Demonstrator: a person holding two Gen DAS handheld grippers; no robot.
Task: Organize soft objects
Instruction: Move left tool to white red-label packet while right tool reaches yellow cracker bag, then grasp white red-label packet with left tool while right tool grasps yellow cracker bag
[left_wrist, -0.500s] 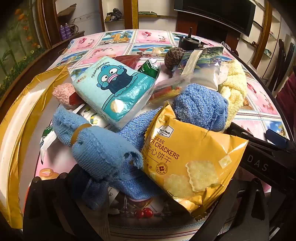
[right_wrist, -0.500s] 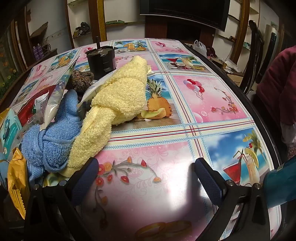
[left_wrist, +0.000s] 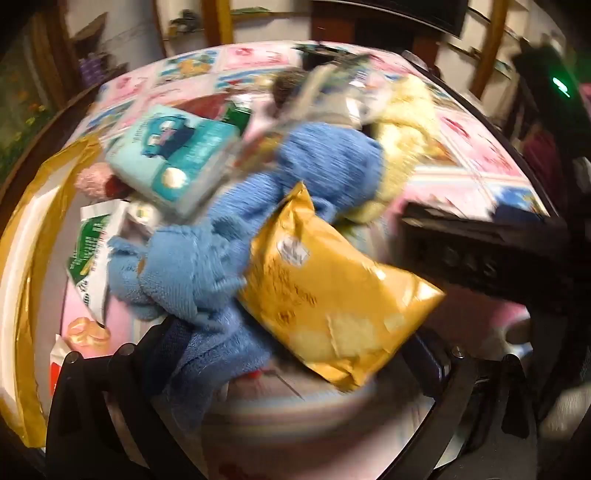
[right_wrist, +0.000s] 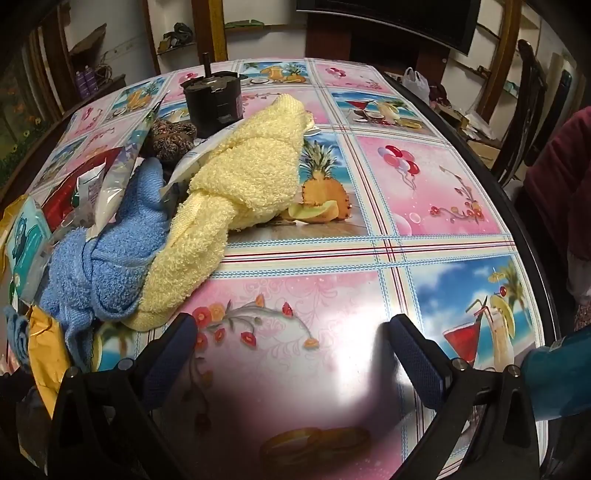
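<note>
A pile lies on the patterned table. In the blurred left wrist view, my left gripper (left_wrist: 295, 354) is open with a yellow cracker bag (left_wrist: 332, 291) and a blue towel (left_wrist: 184, 269) lying between its fingers. A teal tissue pack (left_wrist: 173, 147) and a yellow towel (left_wrist: 402, 136) lie behind. In the right wrist view, my right gripper (right_wrist: 295, 350) is open and empty over the bare tablecloth (right_wrist: 424, 192). The yellow towel (right_wrist: 236, 184) and a blue towel (right_wrist: 107, 258) lie to its left, beside the cracker bag (right_wrist: 48, 354).
A black cylindrical device (right_wrist: 214, 99) and a brown woolly ball (right_wrist: 170, 136) stand at the back of the pile. A gold-edged tray (left_wrist: 22, 236) lies at the left. Chairs (right_wrist: 532, 110) stand beyond the table's right edge. The right gripper's body (left_wrist: 480, 251) shows at the left view's right.
The left gripper has moved quickly; its view is now blurred and shifted, with the cracker bag and blue towel closer to centre. The right gripper has barely moved.
</note>
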